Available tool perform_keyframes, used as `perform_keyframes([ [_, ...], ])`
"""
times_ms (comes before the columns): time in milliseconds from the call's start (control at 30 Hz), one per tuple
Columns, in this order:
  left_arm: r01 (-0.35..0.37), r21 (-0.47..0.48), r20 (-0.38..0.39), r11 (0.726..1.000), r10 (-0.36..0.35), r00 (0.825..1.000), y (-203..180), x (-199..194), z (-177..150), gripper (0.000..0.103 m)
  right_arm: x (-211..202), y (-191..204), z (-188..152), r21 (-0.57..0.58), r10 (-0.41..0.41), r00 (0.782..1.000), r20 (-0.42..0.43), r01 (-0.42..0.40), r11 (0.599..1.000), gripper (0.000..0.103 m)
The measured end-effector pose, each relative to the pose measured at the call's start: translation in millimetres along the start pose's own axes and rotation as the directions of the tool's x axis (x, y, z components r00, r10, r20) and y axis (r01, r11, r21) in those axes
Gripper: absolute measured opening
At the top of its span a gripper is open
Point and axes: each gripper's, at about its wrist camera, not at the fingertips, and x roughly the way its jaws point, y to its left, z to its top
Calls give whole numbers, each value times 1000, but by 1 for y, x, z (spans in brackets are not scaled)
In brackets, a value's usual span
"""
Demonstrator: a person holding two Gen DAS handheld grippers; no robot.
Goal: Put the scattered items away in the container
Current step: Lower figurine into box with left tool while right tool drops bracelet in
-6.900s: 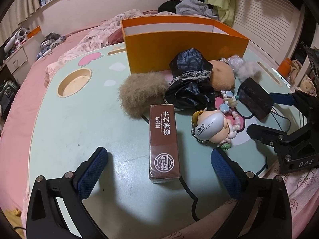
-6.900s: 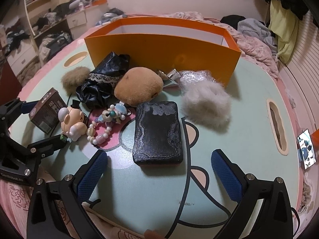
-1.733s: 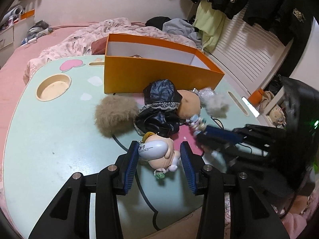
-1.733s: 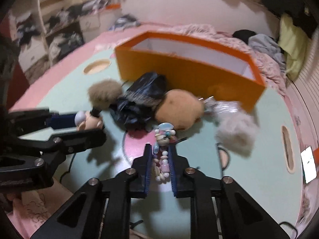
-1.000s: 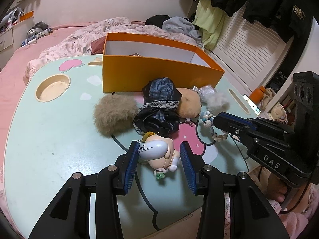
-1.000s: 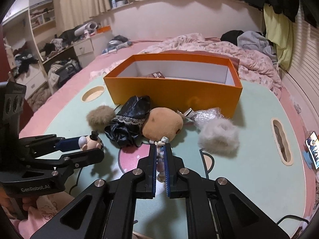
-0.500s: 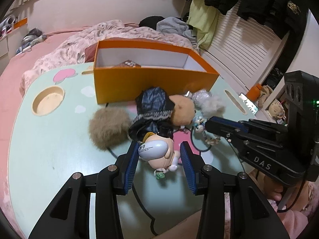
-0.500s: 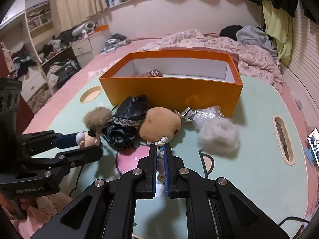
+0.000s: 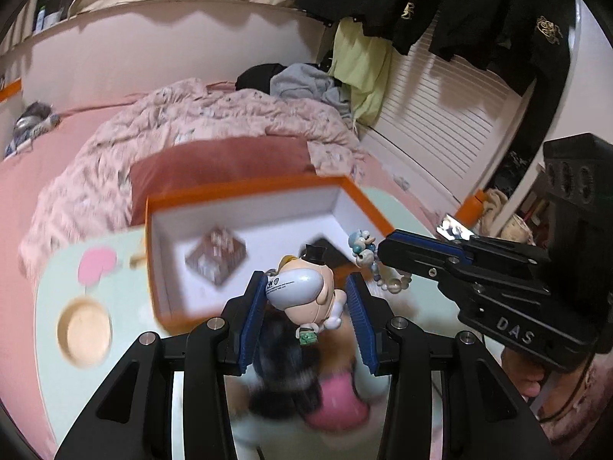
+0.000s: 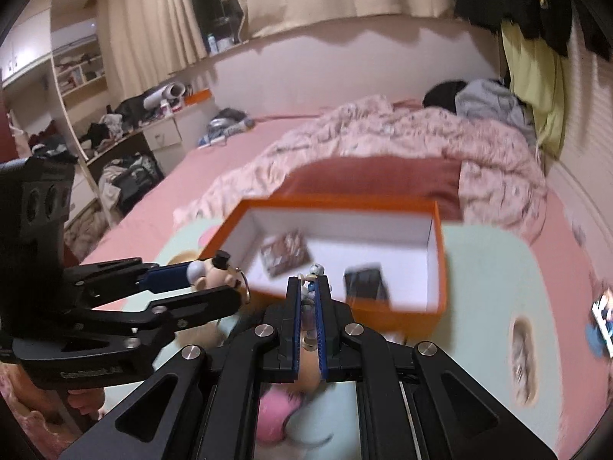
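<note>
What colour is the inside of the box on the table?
White inside, with orange outer walls and rim; the box shows best in the right wrist view.

1. Rumpled pink quilt (image 9: 214,130) sprawls across the bed behind the table's far edge.
2. Grey clothes (image 9: 306,84) heaped at the quilt's far corner.
3. Black jackets (image 9: 459,11) hang over white slats (image 9: 440,115).

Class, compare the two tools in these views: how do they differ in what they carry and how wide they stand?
The left tool grips a round doll figure, blue pads well apart; the right tool pinches a thin bead chain, pads nearly together. Both loads hang clear above the orange box.
</note>
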Motion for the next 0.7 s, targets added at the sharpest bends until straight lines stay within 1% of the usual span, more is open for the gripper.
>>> perform_keyframes([
  [133,-7,-19,-22,1000,7,1000,12,30,19,44,26,-9,20,-5,-21,1000,-17,21,1000,8],
  [300,-13,-64,-81,998,8,997,31,67,24,44,67,-25,30,14,-28,996,-81,29,999,8],
  [500,-40,-89,-117,995,29,993,45,87,21,44,94,-37,26,38,-19,991,-130,24,999,8],
  [633,-67,-115,-104,991,55,993,50,92,24,44,104,-38,25,27,-38,990,-137,42,999,8],
  [700,-62,-119,-106,991,49,993,51,94,25,53,104,-40,25,35,-42,991,-129,46,998,9],
])
